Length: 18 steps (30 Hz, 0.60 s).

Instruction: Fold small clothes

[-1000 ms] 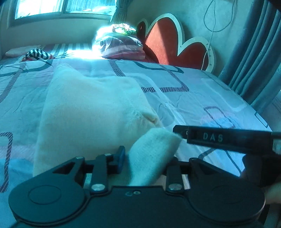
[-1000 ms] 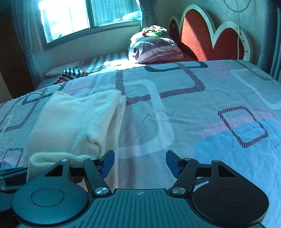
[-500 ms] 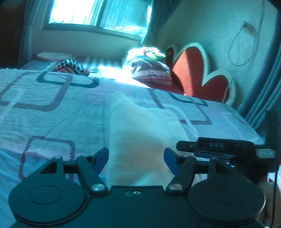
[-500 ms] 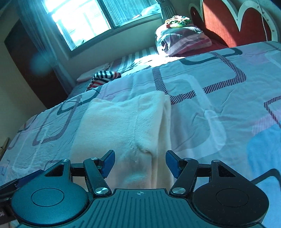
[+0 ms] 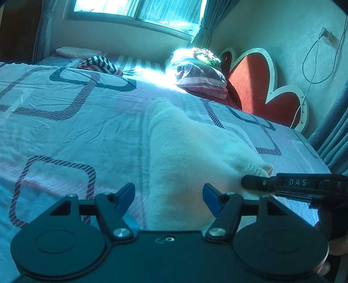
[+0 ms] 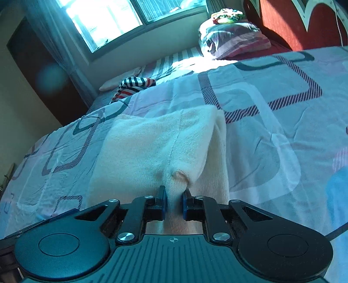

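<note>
A cream knitted garment (image 5: 184, 156) lies lengthwise on the patterned bedsheet (image 5: 65, 122), folded into a long strip. My left gripper (image 5: 168, 197) stands open over its near left edge, blue pads apart, nothing pinched. In the right wrist view the same cream garment (image 6: 156, 143) bunches into a fold at its near end, and my right gripper (image 6: 174, 201) is closing on that fold, both pads pressing the cloth. From the left wrist view, the right gripper's dark finger (image 5: 282, 184) reaches in at the garment's near right corner.
A striped piece of clothing (image 5: 100, 64) lies at the far side of the bed. Stacked pillows (image 5: 198, 74) sit by the red headboard (image 5: 256, 87). A window (image 6: 121, 15) is behind, curtains (image 5: 335, 135) hang on the right.
My left gripper let go of the garment's corner, opened and shifted left. My right gripper swung over the garment's near end and shut on a fold of it.
</note>
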Available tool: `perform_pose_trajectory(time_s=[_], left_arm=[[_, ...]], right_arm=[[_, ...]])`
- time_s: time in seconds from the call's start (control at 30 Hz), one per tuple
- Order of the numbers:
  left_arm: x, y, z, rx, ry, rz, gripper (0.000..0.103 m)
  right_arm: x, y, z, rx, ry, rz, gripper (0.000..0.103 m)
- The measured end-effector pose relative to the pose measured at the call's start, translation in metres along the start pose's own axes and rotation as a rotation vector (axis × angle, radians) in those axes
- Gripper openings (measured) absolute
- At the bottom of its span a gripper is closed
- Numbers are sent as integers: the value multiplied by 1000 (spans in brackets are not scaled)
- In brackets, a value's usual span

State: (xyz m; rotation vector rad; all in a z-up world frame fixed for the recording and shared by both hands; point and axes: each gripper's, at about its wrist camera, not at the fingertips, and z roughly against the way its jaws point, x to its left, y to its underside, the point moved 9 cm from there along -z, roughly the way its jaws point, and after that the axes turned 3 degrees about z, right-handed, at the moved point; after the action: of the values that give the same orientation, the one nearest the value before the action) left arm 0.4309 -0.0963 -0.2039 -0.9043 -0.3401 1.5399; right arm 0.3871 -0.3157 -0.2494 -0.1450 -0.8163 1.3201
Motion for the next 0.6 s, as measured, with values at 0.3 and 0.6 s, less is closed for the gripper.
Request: perform_pose_trajectory(time_s=[0.3, 0.6], left_arm=[[-5, 23, -27, 105, 6, 33, 67], [2, 13, -14, 100, 3, 48, 64]], right_arm=[[-31, 11, -1, 61, 51, -47, 12], [-30, 30, 27, 56, 50, -48, 29]])
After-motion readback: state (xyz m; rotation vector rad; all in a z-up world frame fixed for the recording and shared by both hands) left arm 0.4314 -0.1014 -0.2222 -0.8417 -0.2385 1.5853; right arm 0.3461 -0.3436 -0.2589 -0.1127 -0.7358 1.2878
